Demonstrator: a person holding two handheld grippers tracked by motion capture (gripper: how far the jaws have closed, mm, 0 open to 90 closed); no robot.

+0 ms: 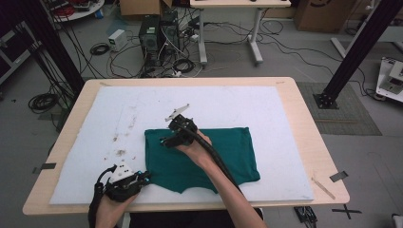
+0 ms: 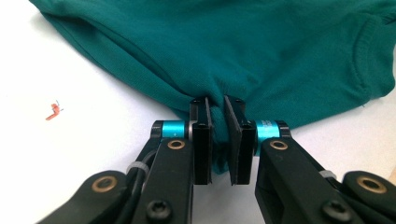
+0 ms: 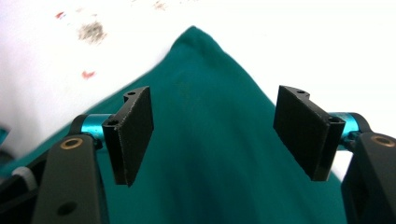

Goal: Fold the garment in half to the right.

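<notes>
One worktop [image 1: 304, 123], wooden, mostly covered by a big white sheet [image 1: 214, 102] with a few dirty smudges [image 1: 121, 152] on its left side. On that sheet lies my green shirt [image 1: 228, 152], spread flat toward the near edge. My right gripper [image 3: 212, 133] hangs over the shirt's far left corner with its jaws wide apart, nothing between them. My left gripper [image 2: 217, 140] is down at the near left corner, clamped tight on a bunched pinch of green fabric.
</notes>
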